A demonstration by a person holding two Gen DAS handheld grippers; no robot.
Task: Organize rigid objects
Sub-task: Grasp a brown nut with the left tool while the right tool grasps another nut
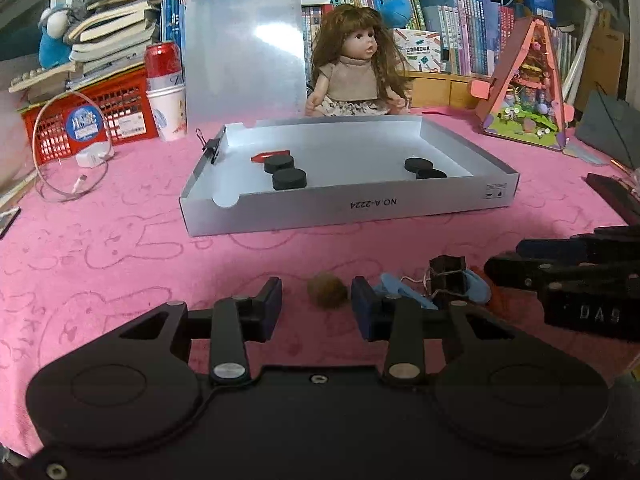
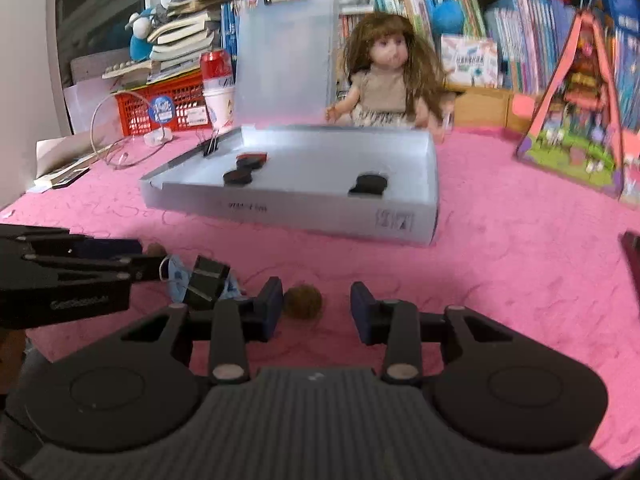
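Pink cloth [image 1: 120, 248] carries the white tray [image 1: 344, 210] at twelve o'clock, holding black discs [image 1: 289, 178] (four visible); my left claw [image 1: 316, 298] and right claw [image 2: 316, 300] gape around brown balls [image 1: 327, 290].

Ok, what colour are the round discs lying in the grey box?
Black discs, all of them; clearest in the left wrist view, inside the grey box.

Blue clip [image 1: 404, 294] half behind left claw finger, box label [image 2: 247, 207] blurred — unreadable, dark object [image 2: 633, 256] cut off
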